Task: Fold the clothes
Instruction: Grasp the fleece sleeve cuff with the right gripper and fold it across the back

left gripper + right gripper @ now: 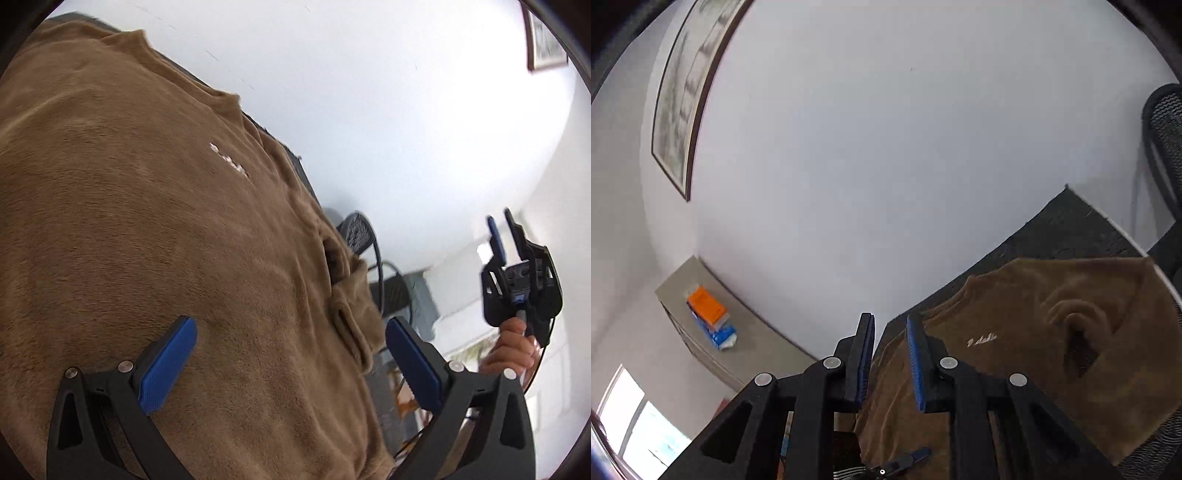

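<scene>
Your left gripper (291, 369) sits right over the sweater (166, 229), which spreads ahead of it and off to its left on the table (1067, 229). Your right gripper (890, 363) is up off the sweater, which lies ahead-right of it, wall (886, 147) straight ahead.

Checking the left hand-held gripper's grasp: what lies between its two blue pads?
In the left wrist view, the open left hand-held gripper has only the brown sweater behind the gap between its pads; nothing is pinched.
</scene>
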